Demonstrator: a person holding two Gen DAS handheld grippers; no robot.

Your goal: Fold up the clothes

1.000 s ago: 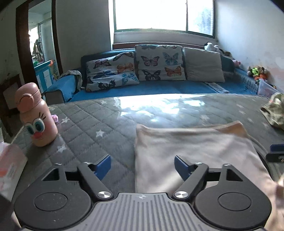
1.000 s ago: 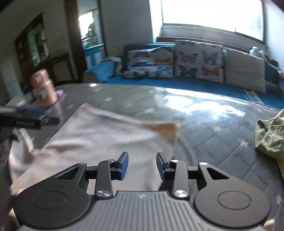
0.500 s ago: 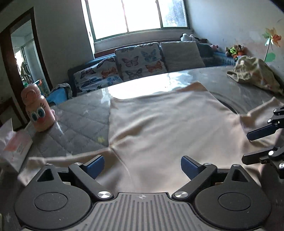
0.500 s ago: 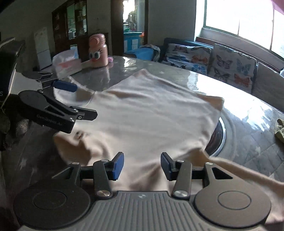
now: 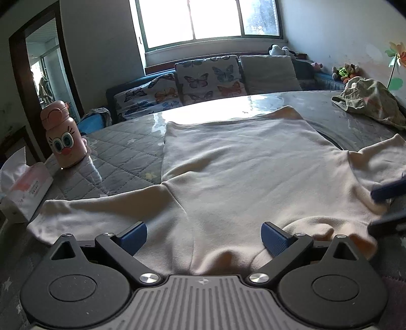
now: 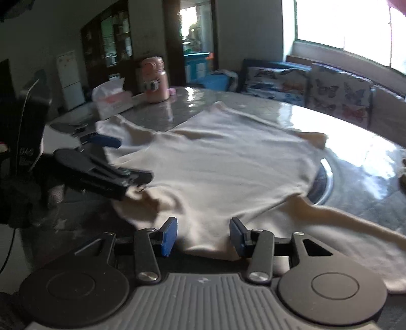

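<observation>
A cream shirt (image 5: 243, 172) is lying spread flat on the round table (image 5: 121, 142), both sleeves now stretched out to left and right, where a second ago only its folded body was showing and half a second ago the sleeves were just coming into sight. The left gripper (image 5: 204, 237) is hovering over the near hem with its blue pads wide apart and cloth passing between and under them, gripped by neither; since the previous frame the camera has been drawing closer to the near edge of the garment. The right gripper (image 6: 203, 234) is likewise standing open above the near edge of the shirt, a bunched fold of fabric rising between its pads without being pinched. In the right wrist view the left gripper (image 6: 119, 162) is showing at the left, its fingers spread over the shirt's left shoulder area, the picture there blurred. The left sleeve is reaching toward a tissue box (image 5: 25, 190) at the table's left edge, just beside a pink cartoon-faced bottle (image 5: 63, 137) standing upright further back. A crumpled olive garment (image 5: 370, 104) is sitting at the far right of the table, well apart from the shirt. Beyond the table, butterfly-print cushions (image 5: 210, 78) are lining a blue sofa under a bright window (image 5: 208, 20)
</observation>
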